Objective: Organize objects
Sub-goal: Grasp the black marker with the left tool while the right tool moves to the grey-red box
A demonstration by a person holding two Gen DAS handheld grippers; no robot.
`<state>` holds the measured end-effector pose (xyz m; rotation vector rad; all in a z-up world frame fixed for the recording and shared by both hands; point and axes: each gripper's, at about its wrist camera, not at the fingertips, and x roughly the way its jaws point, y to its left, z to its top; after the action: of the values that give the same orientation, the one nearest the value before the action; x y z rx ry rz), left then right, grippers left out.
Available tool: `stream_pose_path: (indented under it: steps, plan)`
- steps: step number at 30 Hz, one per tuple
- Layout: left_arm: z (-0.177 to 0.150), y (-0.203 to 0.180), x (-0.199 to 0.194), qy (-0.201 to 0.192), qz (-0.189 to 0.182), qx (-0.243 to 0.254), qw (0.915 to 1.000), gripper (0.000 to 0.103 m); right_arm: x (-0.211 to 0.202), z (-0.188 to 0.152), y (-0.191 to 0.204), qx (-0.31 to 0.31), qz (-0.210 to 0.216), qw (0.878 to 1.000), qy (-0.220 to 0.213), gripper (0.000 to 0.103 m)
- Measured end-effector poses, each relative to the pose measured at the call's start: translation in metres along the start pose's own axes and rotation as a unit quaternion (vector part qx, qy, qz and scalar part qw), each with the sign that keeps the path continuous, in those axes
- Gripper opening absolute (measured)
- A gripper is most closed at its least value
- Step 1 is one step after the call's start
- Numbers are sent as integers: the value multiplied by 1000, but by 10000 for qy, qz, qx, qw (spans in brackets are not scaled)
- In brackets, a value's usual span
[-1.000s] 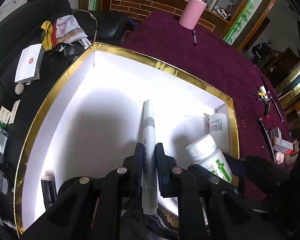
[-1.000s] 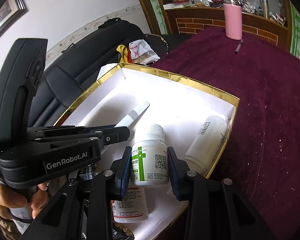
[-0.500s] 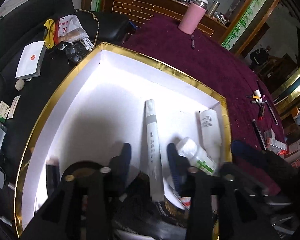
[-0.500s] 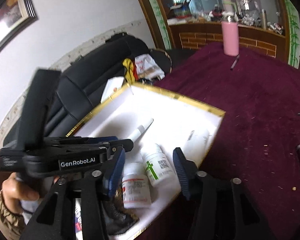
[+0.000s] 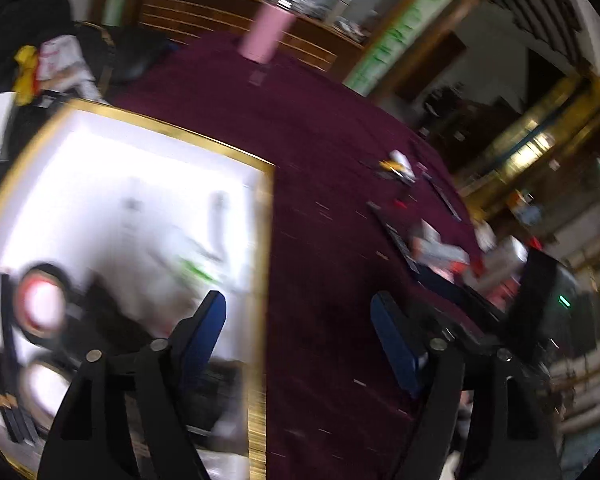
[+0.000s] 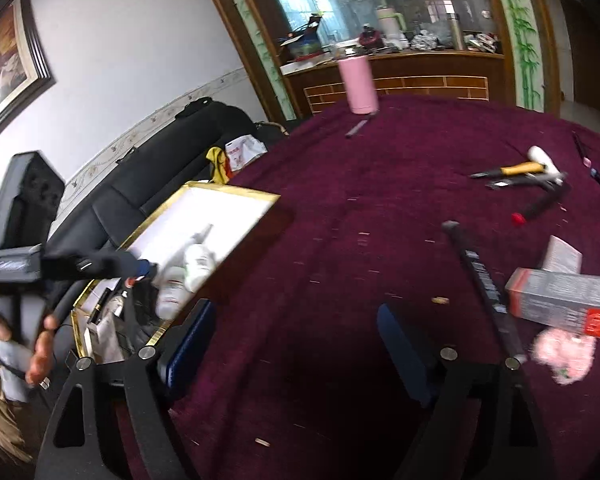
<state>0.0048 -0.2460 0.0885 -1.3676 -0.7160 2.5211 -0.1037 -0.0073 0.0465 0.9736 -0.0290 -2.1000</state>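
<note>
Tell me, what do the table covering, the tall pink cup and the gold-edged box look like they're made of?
Table covering: likely a velvety fabric, matte maroon, with specks caught on its surface. Pink cup: smooth, with a satin sheen, perhaps coated metal or plastic; I cannot tell which. Box: probably cardboard, with a white lining and a shiny gold foil-like rim.

Maroon-clothed table (image 6: 340, 240) — gold-rimmed box (image 6: 236, 194), pink tumbler (image 6: 358, 86), grey carton (image 6: 560, 300), yellow-handled knife (image 6: 516, 169).
</note>
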Motion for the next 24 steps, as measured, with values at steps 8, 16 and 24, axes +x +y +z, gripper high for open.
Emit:
stream_pose_path:
  steps: [8,16,24]
  plan:
    - [-19,-64,47,635,-156,365,9972,77,-63,16,-66,608,-710,9928,-754,89]
    - [-22,-105,118,1038,-39,483,9934,81,-75,15,-119,1415,-2183,9606,-978,89]
    - [9,-161,172,295,610,973,9929,80,-80,12,-134,1678,-2217,9541,-1115,89]
